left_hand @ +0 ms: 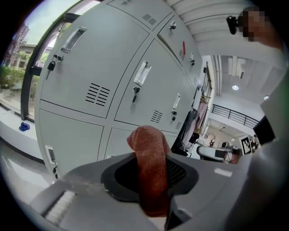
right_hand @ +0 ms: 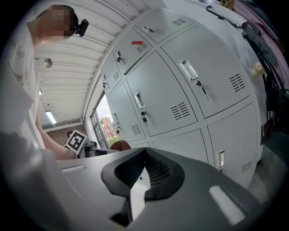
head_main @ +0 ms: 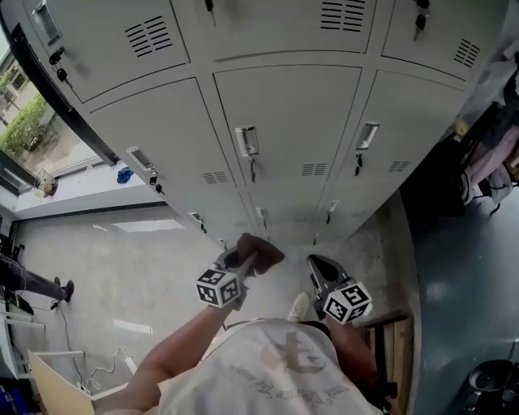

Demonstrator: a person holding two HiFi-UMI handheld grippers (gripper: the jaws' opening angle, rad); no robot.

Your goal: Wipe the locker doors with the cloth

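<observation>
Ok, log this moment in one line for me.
left tongs: shut on cloth | right tongs: shut, empty | cloth touching locker doors: cannot tell

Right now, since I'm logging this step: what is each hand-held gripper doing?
Left hand-held gripper: closed on the cloth.
Right hand-held gripper: closed, holding nothing.

The left claw hides the lower end of the cloth; top locker doors are cropped.
</observation>
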